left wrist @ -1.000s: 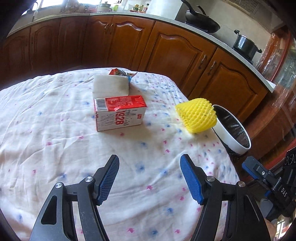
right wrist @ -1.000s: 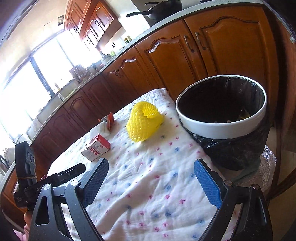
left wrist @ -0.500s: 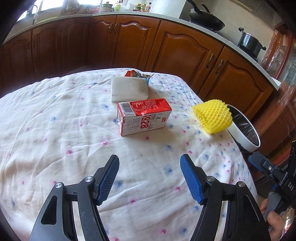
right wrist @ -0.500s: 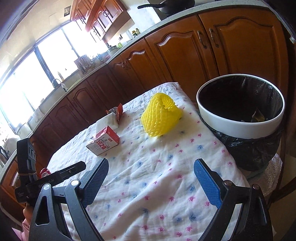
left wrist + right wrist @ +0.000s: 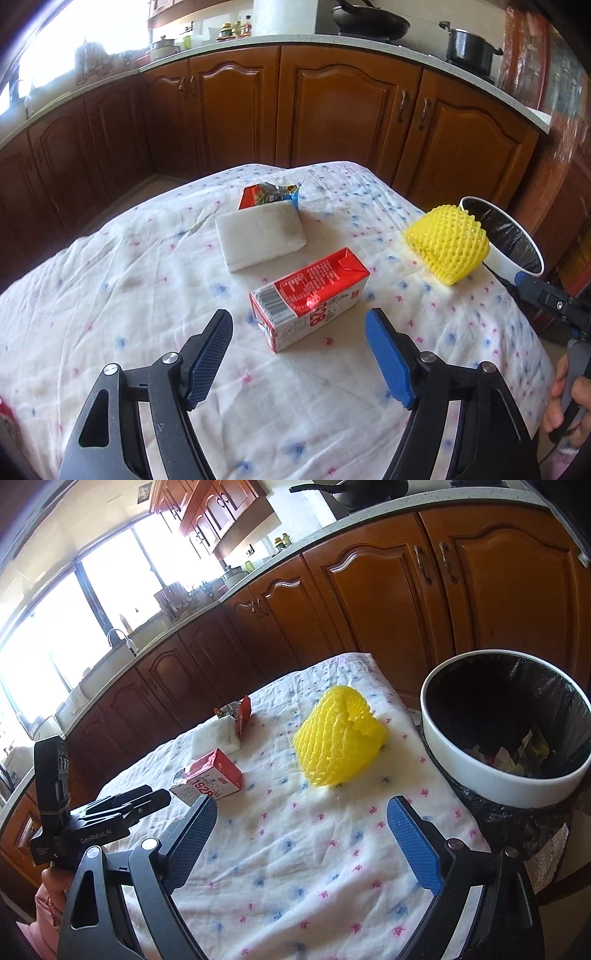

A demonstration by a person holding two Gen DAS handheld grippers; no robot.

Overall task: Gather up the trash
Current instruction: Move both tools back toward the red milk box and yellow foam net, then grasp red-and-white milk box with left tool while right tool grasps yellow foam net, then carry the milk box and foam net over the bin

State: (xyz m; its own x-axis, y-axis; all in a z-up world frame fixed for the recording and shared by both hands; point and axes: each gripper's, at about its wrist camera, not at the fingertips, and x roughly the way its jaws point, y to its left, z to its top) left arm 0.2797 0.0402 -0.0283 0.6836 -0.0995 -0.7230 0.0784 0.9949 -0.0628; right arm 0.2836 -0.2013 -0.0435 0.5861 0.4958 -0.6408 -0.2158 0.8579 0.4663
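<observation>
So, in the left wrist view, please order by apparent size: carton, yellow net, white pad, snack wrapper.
1. Carton and white pad: look alike, and the carton lies nearer the camera, so unranked.
2. Yellow net.
3. Snack wrapper, partly hidden behind the pad.

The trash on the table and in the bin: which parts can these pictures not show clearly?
- Snack wrapper: left wrist view, lower part hidden behind the white pack.
- Bin: left wrist view, partly behind the yellow foam net.
- Bin contents: right wrist view, too small and dark to identify.
</observation>
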